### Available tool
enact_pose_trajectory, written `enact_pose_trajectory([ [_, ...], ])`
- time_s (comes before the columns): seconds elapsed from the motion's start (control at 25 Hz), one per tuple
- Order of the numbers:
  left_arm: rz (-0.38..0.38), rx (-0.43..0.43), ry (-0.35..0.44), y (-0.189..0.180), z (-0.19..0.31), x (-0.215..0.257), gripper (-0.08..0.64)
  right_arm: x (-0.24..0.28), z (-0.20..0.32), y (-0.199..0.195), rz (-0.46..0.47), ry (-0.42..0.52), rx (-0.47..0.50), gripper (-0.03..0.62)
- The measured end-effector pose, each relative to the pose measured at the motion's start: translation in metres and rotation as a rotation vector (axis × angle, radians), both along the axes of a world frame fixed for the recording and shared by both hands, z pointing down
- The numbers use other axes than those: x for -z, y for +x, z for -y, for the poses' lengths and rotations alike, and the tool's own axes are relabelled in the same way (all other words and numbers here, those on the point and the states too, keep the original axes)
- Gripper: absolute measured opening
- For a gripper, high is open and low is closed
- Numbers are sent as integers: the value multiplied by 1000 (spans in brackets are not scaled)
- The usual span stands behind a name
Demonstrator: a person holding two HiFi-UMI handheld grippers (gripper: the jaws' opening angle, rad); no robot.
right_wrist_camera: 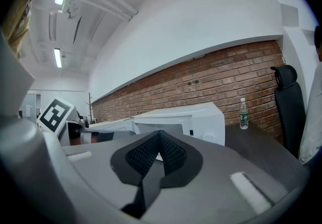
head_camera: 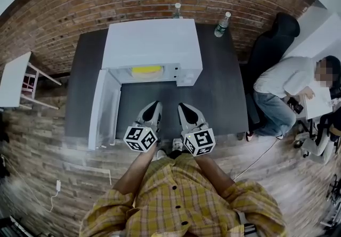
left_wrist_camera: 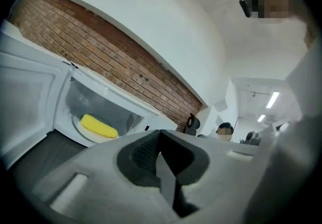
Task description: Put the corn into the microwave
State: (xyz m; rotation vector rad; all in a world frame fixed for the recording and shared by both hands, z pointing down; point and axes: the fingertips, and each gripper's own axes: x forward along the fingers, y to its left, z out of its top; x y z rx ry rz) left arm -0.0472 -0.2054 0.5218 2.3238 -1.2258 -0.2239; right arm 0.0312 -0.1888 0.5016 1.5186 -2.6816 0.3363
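Note:
The yellow corn (head_camera: pixel 146 70) lies on a plate inside the white microwave (head_camera: pixel 152 44); the same corn (left_wrist_camera: pixel 99 126) shows in the left gripper view, inside the cavity. The microwave door (head_camera: pixel 104 108) hangs open to the left. Both grippers hover over the dark table in front of the microwave, pulled back from it. My left gripper (head_camera: pixel 153 109) is shut with nothing in it, jaws pressed together (left_wrist_camera: pixel 162 160). My right gripper (head_camera: pixel 186 110) is also shut and empty, and its own view (right_wrist_camera: pixel 157 160) shows the microwave (right_wrist_camera: pixel 186 120) beyond.
Two water bottles (head_camera: pixel 222 24) (head_camera: pixel 176 11) stand at the back of the dark table (head_camera: pixel 218 92) by the brick wall. A black office chair (head_camera: pixel 272 44) and a seated person (head_camera: pixel 285 84) are at the right. A small white table (head_camera: pixel 16 79) stands at the left.

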Motion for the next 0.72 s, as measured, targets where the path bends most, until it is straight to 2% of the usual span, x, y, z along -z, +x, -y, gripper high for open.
enact_pose_trajectory([
  [0.24, 112, 13, 79, 2, -13, 16, -1, 1, 0, 1, 4, 2, -1, 5],
  [0.4, 225, 16, 139, 2, -17, 22, -1, 2, -1, 0, -2, 10, 8, 5],
  [0.72, 262, 52, 137, -10, -25, 18, 0, 4, -5, -2, 10, 21, 7, 5],
])
